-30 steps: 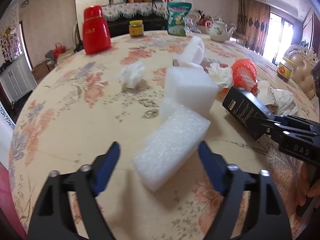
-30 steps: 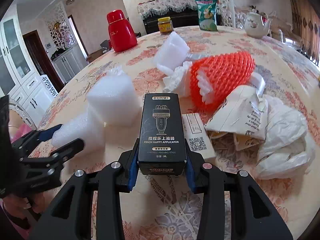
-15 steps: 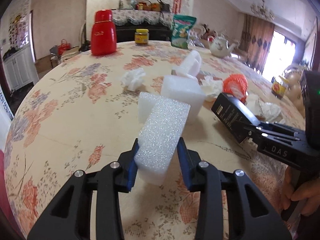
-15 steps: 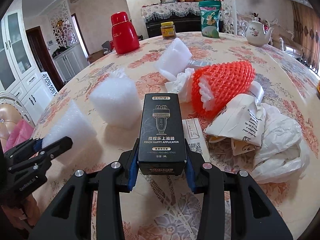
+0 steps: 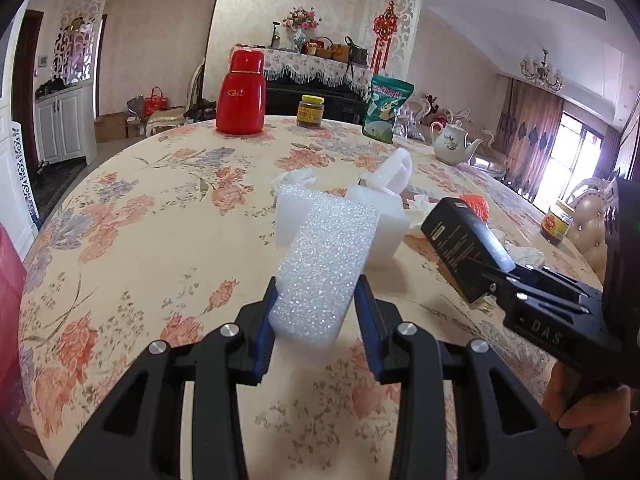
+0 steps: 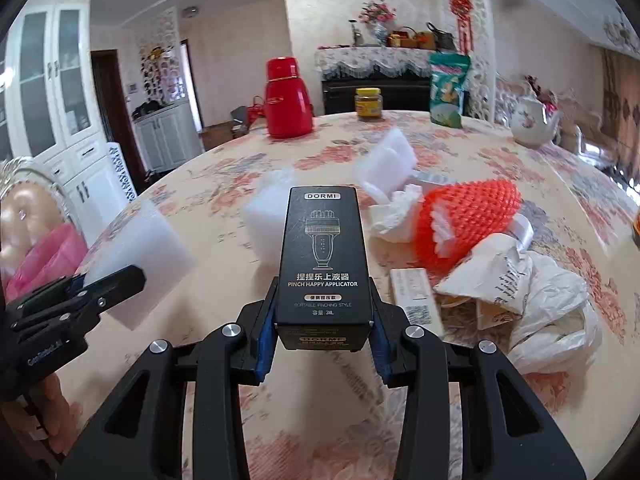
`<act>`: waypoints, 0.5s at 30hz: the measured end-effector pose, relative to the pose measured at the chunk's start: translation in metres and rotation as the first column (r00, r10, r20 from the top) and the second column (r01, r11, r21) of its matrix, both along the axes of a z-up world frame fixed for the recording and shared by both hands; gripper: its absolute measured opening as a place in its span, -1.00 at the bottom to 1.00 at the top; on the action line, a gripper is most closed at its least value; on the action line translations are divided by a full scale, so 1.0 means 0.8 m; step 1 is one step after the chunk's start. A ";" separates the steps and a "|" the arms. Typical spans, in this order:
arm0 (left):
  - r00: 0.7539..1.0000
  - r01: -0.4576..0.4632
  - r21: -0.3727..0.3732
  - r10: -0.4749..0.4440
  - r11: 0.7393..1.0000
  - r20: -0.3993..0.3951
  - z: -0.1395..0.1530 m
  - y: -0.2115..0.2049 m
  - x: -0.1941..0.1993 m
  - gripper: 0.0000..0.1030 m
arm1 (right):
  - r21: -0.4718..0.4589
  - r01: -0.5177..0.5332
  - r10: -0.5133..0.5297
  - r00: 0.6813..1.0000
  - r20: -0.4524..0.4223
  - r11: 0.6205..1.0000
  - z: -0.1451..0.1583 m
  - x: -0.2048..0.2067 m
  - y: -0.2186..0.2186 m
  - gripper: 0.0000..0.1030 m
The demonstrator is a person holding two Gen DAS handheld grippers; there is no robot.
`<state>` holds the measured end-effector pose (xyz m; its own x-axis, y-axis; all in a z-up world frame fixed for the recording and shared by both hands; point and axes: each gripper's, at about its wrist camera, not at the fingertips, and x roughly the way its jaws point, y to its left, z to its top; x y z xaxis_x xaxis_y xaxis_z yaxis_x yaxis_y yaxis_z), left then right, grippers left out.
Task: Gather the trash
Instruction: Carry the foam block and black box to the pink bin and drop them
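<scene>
Your left gripper [image 5: 316,312] clamped on foam block [image 5: 326,264], lifted above table [image 5: 152,240]; likely light, squashy, so grip mid-body gently. Right gripper [image 6: 322,320] clamped on black box [image 6: 322,264]; stiff, probably light.

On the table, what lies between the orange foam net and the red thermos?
In the right wrist view, a crumpled white tissue and a tilted white foam piece lie between the orange foam net and the red thermos.
</scene>
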<state>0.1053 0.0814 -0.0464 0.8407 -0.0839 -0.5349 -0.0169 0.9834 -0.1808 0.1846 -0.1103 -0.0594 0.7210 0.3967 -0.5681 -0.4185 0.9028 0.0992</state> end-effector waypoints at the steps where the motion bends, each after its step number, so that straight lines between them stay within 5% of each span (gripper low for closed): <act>1: 1.000 0.002 0.000 -0.002 1.000 0.002 0.000 -0.001 -0.003 -0.30 | -0.003 -0.006 0.006 1.000 0.000 1.000 0.001 -0.004 0.002 -0.25; 15: 0.996 -0.034 0.042 0.030 0.999 0.088 0.019 0.014 -0.065 -0.30 | 0.010 -0.097 0.096 0.995 0.018 0.995 0.027 -0.054 0.027 -0.25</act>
